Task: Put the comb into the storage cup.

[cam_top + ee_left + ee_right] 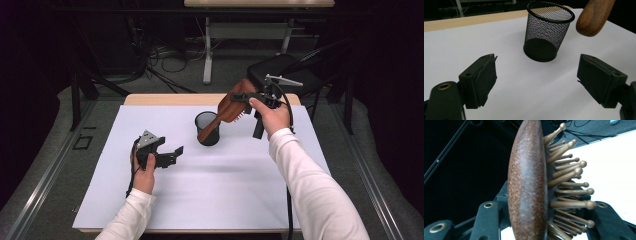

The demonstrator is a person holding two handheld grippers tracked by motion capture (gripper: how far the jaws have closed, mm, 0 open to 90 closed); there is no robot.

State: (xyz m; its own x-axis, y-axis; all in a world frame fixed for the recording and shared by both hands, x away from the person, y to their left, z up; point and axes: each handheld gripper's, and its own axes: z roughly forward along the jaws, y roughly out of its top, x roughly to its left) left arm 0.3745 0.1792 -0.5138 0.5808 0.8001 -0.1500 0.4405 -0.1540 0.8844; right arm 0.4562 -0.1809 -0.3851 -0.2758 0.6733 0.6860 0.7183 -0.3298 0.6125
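Left claw (170,155), jaws apart and empty, idles at 7 o'clock of the black mesh cup (207,128). Right claw (245,97) clamps the brown wooden hairbrush (227,111), handle overhanging the rim at 2 o'clock; a misaligned descent risks tipping that cup on the white worktop (225,185).

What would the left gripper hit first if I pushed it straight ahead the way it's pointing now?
Most likely the black mesh cup, which stands upright on the white sheet almost dead ahead of the open left gripper. The hairbrush handle hangs above and to its right, probably off that line, though depth is uncertain.
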